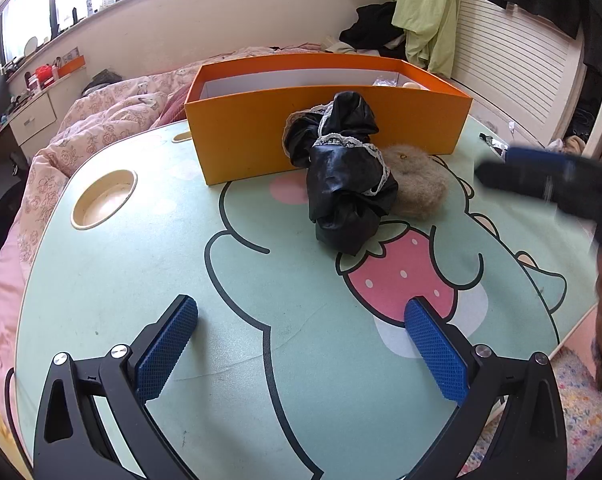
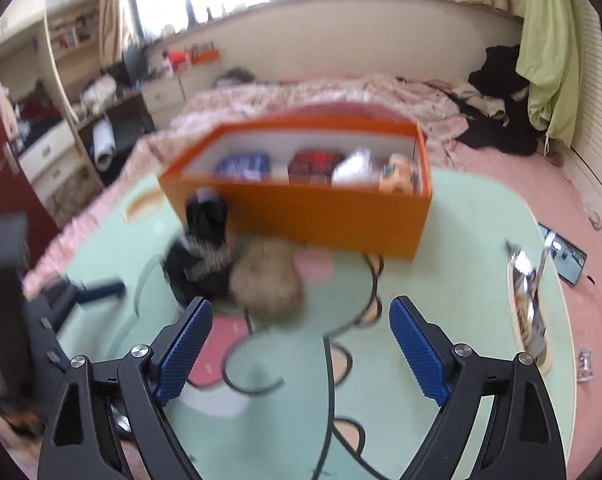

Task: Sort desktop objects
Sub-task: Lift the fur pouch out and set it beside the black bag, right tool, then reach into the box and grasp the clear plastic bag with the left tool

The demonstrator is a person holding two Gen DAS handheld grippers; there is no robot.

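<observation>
An orange box (image 1: 325,128) stands at the far side of the green cartoon table (image 1: 141,280); the right wrist view shows the box (image 2: 321,216) holding several items. A black satin scrunchie with lace trim (image 1: 343,184) lies in front of it, next to a tan furry scrunchie (image 1: 419,186). Both show blurred in the right wrist view (image 2: 205,256) (image 2: 267,280). My left gripper (image 1: 301,312) is open and empty, short of the black scrunchie. My right gripper (image 2: 301,320) is open and empty above the table, and appears blurred at the right of the left wrist view (image 1: 541,180).
A round cup recess (image 1: 104,199) sits in the table's left side. A shiny wrapper (image 2: 529,300) lies at the table's right edge, a phone (image 2: 565,254) beyond it on the pink bed. A pink floral quilt (image 1: 93,136) lies behind the table.
</observation>
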